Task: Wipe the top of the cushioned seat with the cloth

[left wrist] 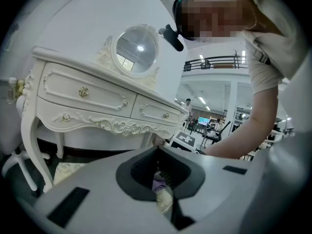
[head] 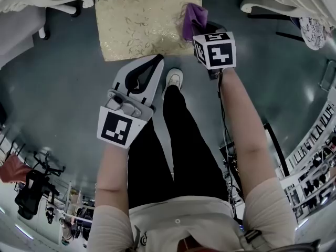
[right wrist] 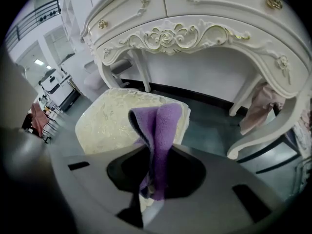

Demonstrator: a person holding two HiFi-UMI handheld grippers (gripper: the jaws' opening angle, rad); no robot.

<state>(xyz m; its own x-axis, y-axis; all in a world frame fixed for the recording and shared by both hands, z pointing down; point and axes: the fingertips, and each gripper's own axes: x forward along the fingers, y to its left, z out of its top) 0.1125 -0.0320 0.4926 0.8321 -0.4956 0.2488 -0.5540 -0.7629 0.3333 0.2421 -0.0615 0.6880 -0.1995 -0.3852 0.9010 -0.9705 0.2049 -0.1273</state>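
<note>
The cushioned seat [head: 142, 22] is cream with a leaf pattern and stands on the dark floor ahead of me. In the right gripper view the seat [right wrist: 109, 121] lies just beyond the jaws. My right gripper [head: 206, 33] is shut on a purple cloth [head: 192, 19], which hangs over the seat's right front corner. The cloth [right wrist: 158, 128] stands up in folds from the right gripper [right wrist: 153, 147]. My left gripper [head: 155, 62] is shut and empty, with its tips just short of the seat's front edge. Through the left gripper [left wrist: 158, 152] a bit of purple cloth and cushion shows.
A white carved dressing table [right wrist: 195, 33] with a round mirror [left wrist: 135, 50] stands behind the seat, its legs [head: 58, 1] at both sides. A pink cloth [right wrist: 261, 106] hangs by the right leg. The person's shoe [head: 174, 79] rests on the floor near the seat's front.
</note>
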